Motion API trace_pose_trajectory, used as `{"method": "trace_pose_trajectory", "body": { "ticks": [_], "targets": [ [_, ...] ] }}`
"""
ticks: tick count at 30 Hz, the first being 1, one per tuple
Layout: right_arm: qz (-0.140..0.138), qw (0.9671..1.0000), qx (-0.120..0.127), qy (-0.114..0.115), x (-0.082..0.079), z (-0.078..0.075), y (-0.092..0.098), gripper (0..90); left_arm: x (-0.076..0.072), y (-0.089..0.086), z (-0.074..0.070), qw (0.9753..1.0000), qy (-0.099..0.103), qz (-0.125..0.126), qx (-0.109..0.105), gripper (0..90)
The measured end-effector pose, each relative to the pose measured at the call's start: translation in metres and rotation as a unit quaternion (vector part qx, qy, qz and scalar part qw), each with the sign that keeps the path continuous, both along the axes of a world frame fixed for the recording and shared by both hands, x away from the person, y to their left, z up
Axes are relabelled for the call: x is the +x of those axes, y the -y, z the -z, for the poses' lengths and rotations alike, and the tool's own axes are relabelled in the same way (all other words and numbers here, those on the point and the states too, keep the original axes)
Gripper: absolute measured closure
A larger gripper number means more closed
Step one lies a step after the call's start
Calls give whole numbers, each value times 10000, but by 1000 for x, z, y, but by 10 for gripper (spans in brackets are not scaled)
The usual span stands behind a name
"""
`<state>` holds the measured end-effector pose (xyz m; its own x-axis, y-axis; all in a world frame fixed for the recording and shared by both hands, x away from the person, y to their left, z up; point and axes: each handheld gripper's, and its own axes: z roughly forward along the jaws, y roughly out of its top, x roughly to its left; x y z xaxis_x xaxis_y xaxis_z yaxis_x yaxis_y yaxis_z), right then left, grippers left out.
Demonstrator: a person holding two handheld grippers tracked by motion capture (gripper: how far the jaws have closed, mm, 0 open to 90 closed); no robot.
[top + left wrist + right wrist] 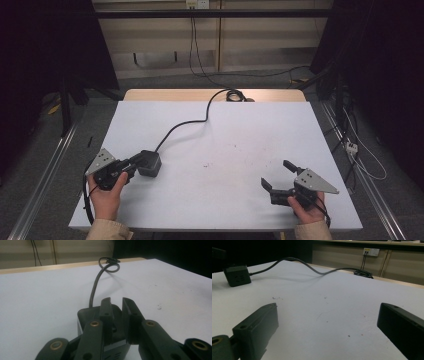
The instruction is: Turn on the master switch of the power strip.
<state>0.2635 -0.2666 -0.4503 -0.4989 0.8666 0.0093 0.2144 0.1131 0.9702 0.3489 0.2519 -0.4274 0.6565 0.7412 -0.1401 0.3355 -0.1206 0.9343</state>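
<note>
Down at the lower left of the high view, the left gripper [134, 163] sits low on the white table top [225, 145], a hand [106, 196] wrapped around its black body, and its jaws reach onto the near side of a small dark grey cube-shaped power adapter [149, 163]. From the left gripper view, the two black jaws stand close together with just a narrow slit between them, pressed over the top of the adapter [86, 315] at the bottom centre of the frame. Whether they actually pinch a part of it cannot be told from these angles; they are drawn nearly together and touching it. A black power cable [187, 124] runs from the cube's far side up across the table, curving to a small coil [235, 95] at the far wooden edge, upper centre of the frame.

Over at the lower right, the right gripper [279, 176] rests near the table's front edge, held by the other hand [309, 210], well apart from the adapter. Its jaws are spread wide and grasp nothing; the right gripper view shows one jaw at lower left, one at lower right, bare table between them. Far off in that view's upper left sits the adapter [237, 277], socket holes facing the camera, its cable [312, 268] snaking away to the right.
</note>
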Motion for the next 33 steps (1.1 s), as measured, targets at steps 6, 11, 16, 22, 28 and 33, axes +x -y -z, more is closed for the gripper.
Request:
{"method": "trace_pose_trajectory", "body": {
  "ticks": [6,11,16,22,28,33],
  "targets": [
    [3,10000,-1,11,0,0,0,35,1,0,1,10000,-68,67,-27,847],
    [-13,10000,-23,32,0,0,0,35,2,0,1,9999,-93,62,-25,863],
    [-3,10000,-28,35,0,0,0,35,2,0,1,9999,-109,66,-21,876],
    [-11,10000,-22,49,0,0,0,35,3,1,2,9998,-143,95,38,900],
    [-20,10000,-14,52,0,-1,0,35,3,1,2,9998,-170,45,91,900],
    [-12,10000,-19,47,0,-1,0,35,4,2,3,9998,-183,-1,105,900]
  ]
}}
